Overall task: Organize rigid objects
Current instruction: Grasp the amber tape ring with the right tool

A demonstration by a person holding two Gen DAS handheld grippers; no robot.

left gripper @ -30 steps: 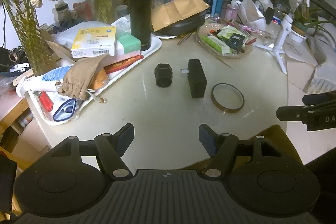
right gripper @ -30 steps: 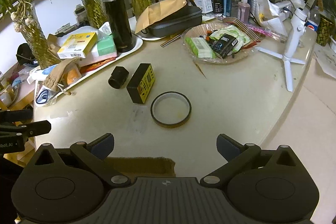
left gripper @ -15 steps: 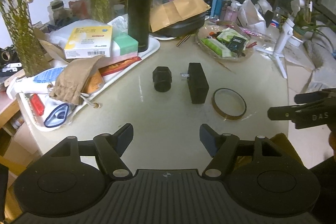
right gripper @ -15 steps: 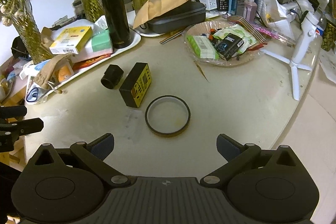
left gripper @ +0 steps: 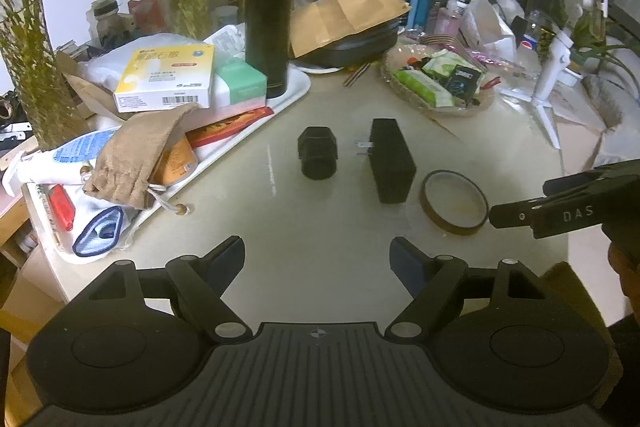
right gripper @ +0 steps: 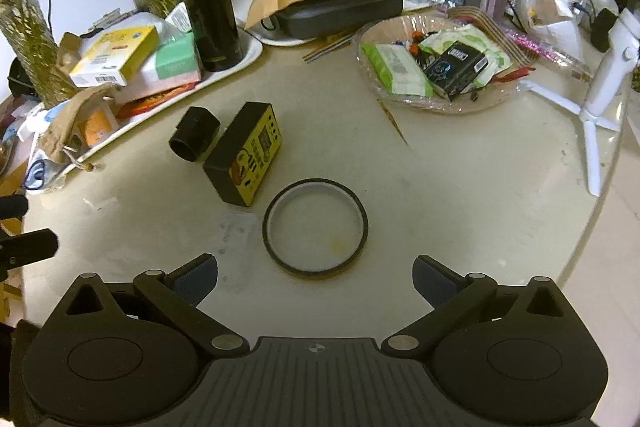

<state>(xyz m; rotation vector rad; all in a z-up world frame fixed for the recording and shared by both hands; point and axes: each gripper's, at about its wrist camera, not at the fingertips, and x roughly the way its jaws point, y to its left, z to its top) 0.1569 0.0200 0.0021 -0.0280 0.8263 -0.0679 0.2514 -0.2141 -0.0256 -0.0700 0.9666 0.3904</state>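
While both grippers hang spread and empty, the right gripper [right gripper: 315, 273] has the tape ring [right gripper: 315, 225] flat just ahead between its fingers; the adapter [right gripper: 243, 158] sits ahead-left. The left gripper [left gripper: 317, 255] hovers nearer the cap [left gripper: 317, 157]. Pinching the ring's near wall should work best.

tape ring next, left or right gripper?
Probably right. The tape ring lies directly ahead of the open right gripper. For the open left gripper, it sits off to the right, beyond the black charger.
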